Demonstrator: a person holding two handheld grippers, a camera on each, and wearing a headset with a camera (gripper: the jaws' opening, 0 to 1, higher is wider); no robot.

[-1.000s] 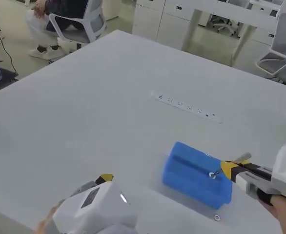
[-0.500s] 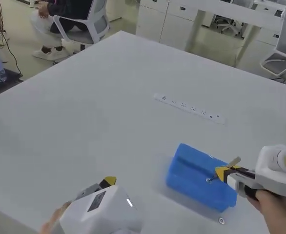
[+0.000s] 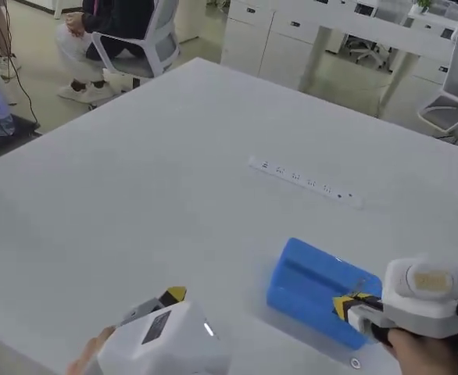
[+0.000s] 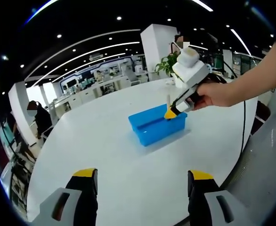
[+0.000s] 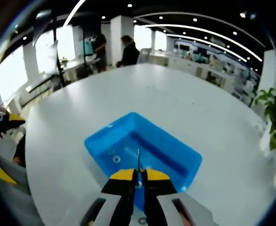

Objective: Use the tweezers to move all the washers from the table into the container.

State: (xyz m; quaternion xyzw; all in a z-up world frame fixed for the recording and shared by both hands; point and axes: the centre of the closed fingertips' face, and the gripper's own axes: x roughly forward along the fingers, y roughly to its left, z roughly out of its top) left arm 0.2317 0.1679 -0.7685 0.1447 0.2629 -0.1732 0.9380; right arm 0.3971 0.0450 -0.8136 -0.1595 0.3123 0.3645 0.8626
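The right gripper, clenched on the tweezers, has drawn back over the container; the dropped washer lies inside it. 1 stray washer remains by the table's near edge. The left gripper is released.

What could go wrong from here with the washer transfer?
1. One washer lies on the table beside the container's near wall, right by the right gripper. A careless move could knock it away, or it could get overlooked.
2. Nothing holds the container. The left gripper is open and well apart from it, so a nudge from the tweezers against a wall may slide it.
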